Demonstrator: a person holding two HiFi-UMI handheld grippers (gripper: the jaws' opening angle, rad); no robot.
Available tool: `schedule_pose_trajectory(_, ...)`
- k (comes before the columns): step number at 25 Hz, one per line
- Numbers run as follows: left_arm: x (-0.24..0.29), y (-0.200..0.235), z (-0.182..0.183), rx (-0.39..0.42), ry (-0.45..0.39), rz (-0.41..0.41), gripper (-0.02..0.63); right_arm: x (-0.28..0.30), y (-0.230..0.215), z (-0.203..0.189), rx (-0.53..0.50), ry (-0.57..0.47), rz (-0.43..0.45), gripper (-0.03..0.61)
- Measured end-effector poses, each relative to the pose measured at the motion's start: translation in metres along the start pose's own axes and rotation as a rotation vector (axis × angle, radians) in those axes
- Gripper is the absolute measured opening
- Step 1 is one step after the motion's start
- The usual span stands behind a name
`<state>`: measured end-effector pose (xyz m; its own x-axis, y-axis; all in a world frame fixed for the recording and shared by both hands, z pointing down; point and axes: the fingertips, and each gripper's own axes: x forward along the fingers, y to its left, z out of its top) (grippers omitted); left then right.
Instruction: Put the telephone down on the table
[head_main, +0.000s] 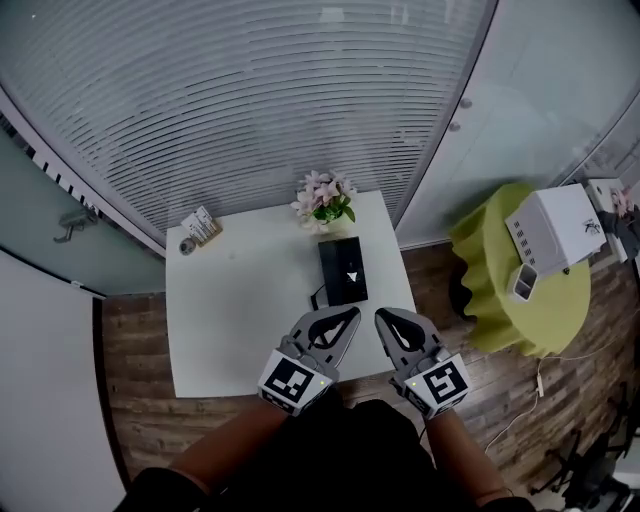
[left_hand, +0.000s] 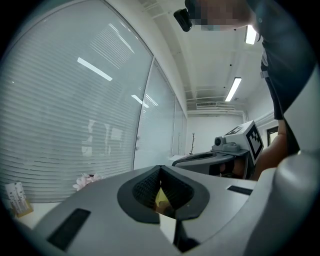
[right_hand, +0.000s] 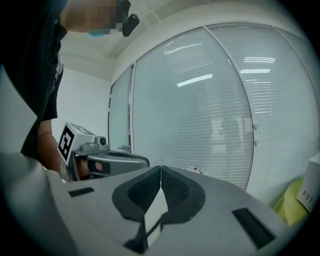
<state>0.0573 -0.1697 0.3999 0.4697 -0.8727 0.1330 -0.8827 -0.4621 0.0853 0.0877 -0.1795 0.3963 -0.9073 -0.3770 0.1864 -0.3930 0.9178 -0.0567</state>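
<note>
The black telephone (head_main: 343, 270) lies flat on the white table (head_main: 235, 310), right of centre, with its cord running off its near left corner. My left gripper (head_main: 351, 313) hovers over the table's front edge, just short of the telephone, jaws shut and empty. Beside it on the right, my right gripper (head_main: 382, 313) is also shut with nothing in it. In the left gripper view my left gripper (left_hand: 160, 168) points at the blinds, with the right gripper (left_hand: 220, 156) alongside. The right gripper view shows my right gripper (right_hand: 161, 168) closed and the left gripper (right_hand: 107, 160) next to it.
A pot of pink flowers (head_main: 325, 200) stands at the table's far edge behind the telephone. A small card holder (head_main: 200, 228) sits at the far left corner. To the right is a round green-covered table (head_main: 500, 300) carrying a white box (head_main: 555, 228). Glass walls with blinds lie beyond.
</note>
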Motion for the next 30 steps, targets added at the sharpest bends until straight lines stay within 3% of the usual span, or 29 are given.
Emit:
schedule_pose_trajectory(6, 0.007, 0.034, -0.015, -0.085, -0.011, 0.043, 0.009, 0.032, -0.013, -0.008, 0.003, 0.040, 0.022, 0.022)
schedule_pose_trajectory(10, 0.014, 0.053, -0.028, -0.082, 0.046, 0.072, 0.009, 0.048, -0.027, -0.012, 0.006, 0.059, 0.052, 0.022)
schedule_pose_trajectory(16, 0.035, 0.071, -0.037, -0.085, 0.068, 0.146, 0.009, 0.066, -0.046, -0.020, 0.009, 0.066, 0.128, 0.021)
schedule_pose_trajectory(21, 0.047, 0.088, -0.050, -0.133, 0.092, 0.228, 0.009, 0.082, -0.063, -0.031, 0.001, 0.095, 0.200, 0.021)
schedule_pose_trajectory(30, 0.062, 0.116, -0.087, -0.175, 0.164, 0.311, 0.009, 0.113, -0.090, -0.057, 0.034, 0.125, 0.243, 0.021)
